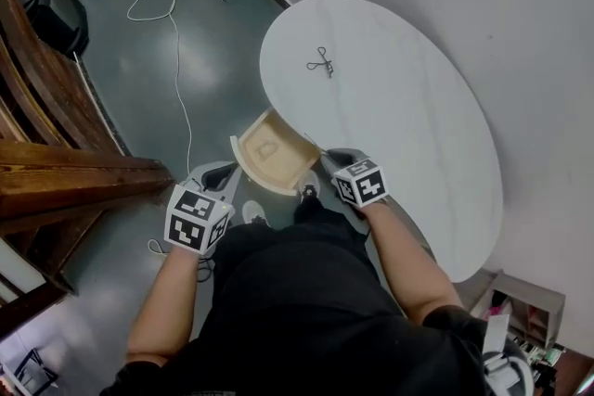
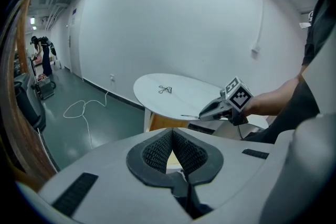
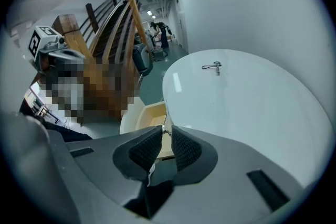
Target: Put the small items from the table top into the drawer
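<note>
Head view: drawer [image 1: 274,153] open, clip [image 1: 321,63] on surface [image 1: 418,134]. My right gripper [image 1: 329,159] fingers clench thin metal piece [image 3: 165,122]; left gripper [image 1: 220,176] fingers pressed together, empty. Next, I reckon: release over drawer.

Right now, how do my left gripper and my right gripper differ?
The left gripper is shut on nothing, while the right gripper is shut on a thin metal piece. The left gripper sits left of the open drawer, and the right gripper sits right of it, at the table edge. Both point toward the table.
</note>
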